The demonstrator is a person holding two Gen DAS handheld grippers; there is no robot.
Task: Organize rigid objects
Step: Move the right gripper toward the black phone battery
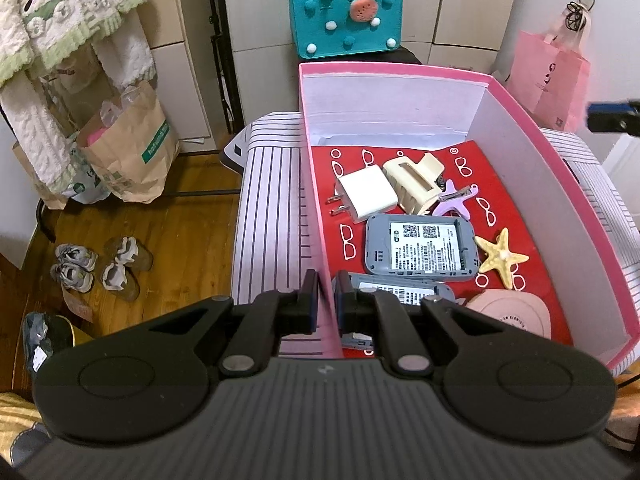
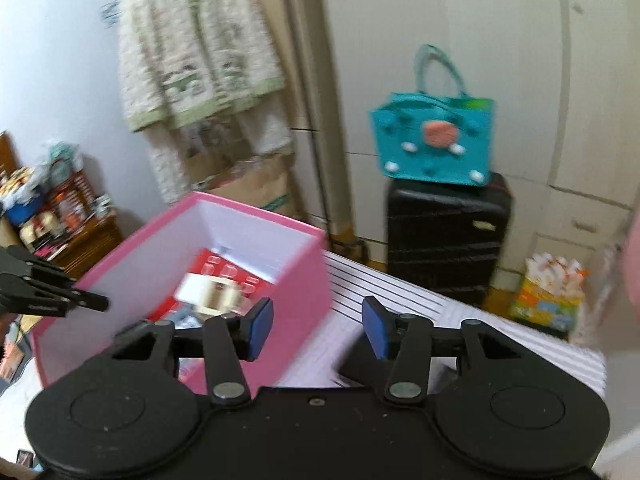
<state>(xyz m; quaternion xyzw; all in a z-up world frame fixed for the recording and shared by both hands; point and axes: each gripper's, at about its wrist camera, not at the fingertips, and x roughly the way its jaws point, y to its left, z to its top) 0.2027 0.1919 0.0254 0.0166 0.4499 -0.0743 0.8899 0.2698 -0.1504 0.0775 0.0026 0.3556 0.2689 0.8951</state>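
A pink box (image 1: 560,152) with white inner walls stands on a striped cloth. On its red floor lie a white charger plug (image 1: 366,194), a cream hair claw (image 1: 414,182), a purple star clip (image 1: 456,198), a grey router (image 1: 420,250), a second grey device (image 1: 400,292), a yellow starfish (image 1: 502,258) and a pink round lid (image 1: 516,314). My left gripper (image 1: 326,300) is shut on the box's left wall (image 1: 316,216). My right gripper (image 2: 318,328) is open and empty, above the cloth right of the box (image 2: 224,280); this view is blurred.
A teal felt bag (image 1: 346,12) sits on a black suitcase (image 2: 446,240) behind the table. A pink paper bag (image 1: 554,80) hangs at the right. Brown paper bags (image 1: 132,148), hanging knitwear and shoes (image 1: 76,266) are on the left, over a wooden floor.
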